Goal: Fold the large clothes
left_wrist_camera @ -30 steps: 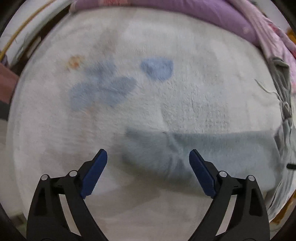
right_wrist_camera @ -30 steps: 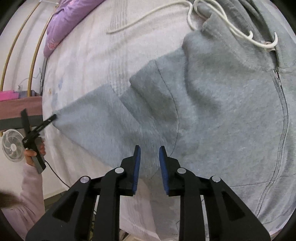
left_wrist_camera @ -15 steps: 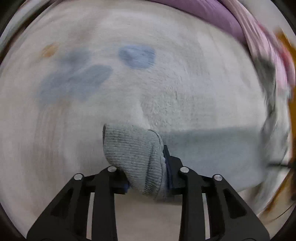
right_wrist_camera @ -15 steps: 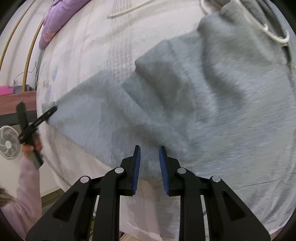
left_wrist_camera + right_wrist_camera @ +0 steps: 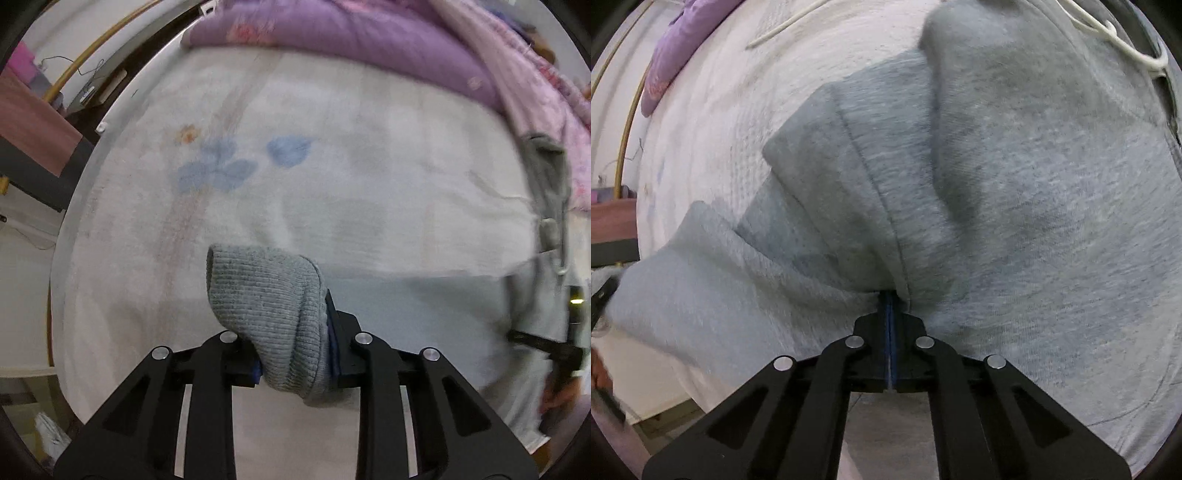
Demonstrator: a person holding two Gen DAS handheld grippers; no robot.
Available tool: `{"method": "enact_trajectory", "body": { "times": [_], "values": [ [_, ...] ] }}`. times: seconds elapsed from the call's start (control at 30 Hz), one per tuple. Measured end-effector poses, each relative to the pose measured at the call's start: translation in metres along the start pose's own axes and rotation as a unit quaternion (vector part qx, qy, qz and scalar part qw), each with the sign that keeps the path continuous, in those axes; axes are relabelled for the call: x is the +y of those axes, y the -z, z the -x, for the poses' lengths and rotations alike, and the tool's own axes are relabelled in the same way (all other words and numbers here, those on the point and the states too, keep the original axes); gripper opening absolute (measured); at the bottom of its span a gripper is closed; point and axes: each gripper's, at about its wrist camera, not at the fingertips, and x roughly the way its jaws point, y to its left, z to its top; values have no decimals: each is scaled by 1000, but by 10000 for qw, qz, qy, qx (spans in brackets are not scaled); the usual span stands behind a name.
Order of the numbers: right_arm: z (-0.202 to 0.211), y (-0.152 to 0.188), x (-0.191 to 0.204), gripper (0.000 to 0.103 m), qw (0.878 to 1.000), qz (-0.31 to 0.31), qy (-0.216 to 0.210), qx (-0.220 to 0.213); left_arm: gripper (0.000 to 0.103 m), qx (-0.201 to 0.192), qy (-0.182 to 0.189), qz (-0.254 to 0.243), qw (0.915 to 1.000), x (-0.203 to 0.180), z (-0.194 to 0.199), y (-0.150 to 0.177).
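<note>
A grey zip hoodie [image 5: 1015,177] lies spread on a white fleece blanket [image 5: 369,184] on a bed. My left gripper [image 5: 291,354] is shut on the ribbed cuff [image 5: 266,302] of its sleeve, held a little above the blanket; the sleeve [image 5: 424,314] runs off to the right. My right gripper [image 5: 891,314] is shut on the hoodie at the underarm seam, where sleeve [image 5: 720,288] meets body. The white drawstring [image 5: 1115,40] lies at the top right.
A purple quilt [image 5: 351,33] and pink bedding [image 5: 546,85] lie along the far edge of the bed. The bed's left edge, a brown table [image 5: 33,133] and floor show at left. The other hand-held gripper [image 5: 554,350] is at far right.
My left gripper closed on the sleeve cuff and lifted it. My right gripper moved forward and closed on the hoodie at the underarm seam.
</note>
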Motion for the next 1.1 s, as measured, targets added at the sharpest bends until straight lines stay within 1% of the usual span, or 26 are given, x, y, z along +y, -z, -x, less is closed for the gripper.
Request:
{"method": "enact_trajectory", "body": {
  "times": [0.07, 0.13, 0.2, 0.23, 0.3, 0.33, 0.37, 0.43, 0.47, 0.53, 0.57, 0.63, 0.67, 0.7, 0.77, 0.8, 0.87, 0.9, 0.93, 0.97, 1.0, 1.07, 1.1],
  "values": [
    [-1, 2, 4, 0, 9999, 69, 134, -78, 26, -142, 233, 76, 9996, -27, 25, 7],
    [-2, 4, 9, 0, 9995, 142, 245, -168, 26, -224, 482, 20, 9986, -59, 46, 15],
    [-3, 4, 4, 0, 9998, 30, 90, -198, 25, -267, 711, 1, 9971, -95, 63, 23],
    [-3, 5, -2, 0, 9997, -80, -68, -199, 25, -251, 815, -22, 9964, -112, 68, 26],
    [-3, 8, -4, 0, 9996, -62, -239, -168, 25, -241, 910, -106, 9955, -149, 79, 30],
    [-3, 7, -5, 0, 9994, 27, -306, -145, 25, -279, 865, -217, 9956, -168, 84, 31],
    [-3, 5, -7, 0, 9990, 126, -399, -121, 25, -365, 763, -400, 9956, -194, 92, 34],
    [-2, 1, -17, 0, 9975, 183, -688, -14, 25, -426, 745, -487, 9951, -229, 100, 37],
    [0, -3, -28, 0, 9947, 105, -1014, 109, 25, -447, 720, -479, 9953, -248, 104, 39],
    [11, -7, -49, 0, 9881, -29, -1510, 285, 25, -495, 546, -542, 9958, -280, 109, 41],
    [24, -6, -57, 2, 9853, -41, -1692, 235, 25, -488, 454, -584, 9961, -303, 111, 44],
    [71, -1, -83, 2, 9790, 52, -2037, -120, 25, -429, 436, -672, 9959, -337, 110, 45],
    [92, 3, -97, 2, 9769, 56, -2117, -274, 25, -415, 406, -764, 9954, -364, 109, 48],
    [124, 8, -122, 2, 9762, 33, -2112, -497, 25, -392, 400, -841, 9949, -382, 106, 50],
    [172, 17, -165, 2, 9767, 25, -1971, -844, 25, -267, 509, -989, 9934, -431, 96, 54],
    [188, 21, -181, 2, 9774, -7, -1878, -971, 25, -239, 527, -1061, 9927, -451, 92, 57],
    [223, 33, -232, 2, 9787, -255, -1630, -1224, 25, -174, 580, -1223, 9906, -490, 82, 63],
    [234, 38, -248, 2, 9788, -368, -1545, -1290, 25, -99, 670, -1316, 9890, -517, 71, 69],
    [240, 43, -261, 2, 9793, -479, -1436, -1341, 25, -42, 698, -1380, 9880, -531, 63, 73],
    [248, 48, -277, 2, 9797, -587, -1323, -1391, 25, 30, 715, -1500, 9861, -556, 49, 81],
    [252, 56, -290, 2, 9785, -723, -1253, -1469, 25, 102, 778, -1581, 9843, -574, 38, 87],
    [261, 61, -316, 2, 9770, -923, -1159, -1533, 25, 357, 941, -1660, 9810, -607, 10, 101],
    [263, 66, -331, 2, 9774, -1029, -999, -1554, 25, 462, 933, -1683, 9802, -622, -4, 108]
  ]
}}
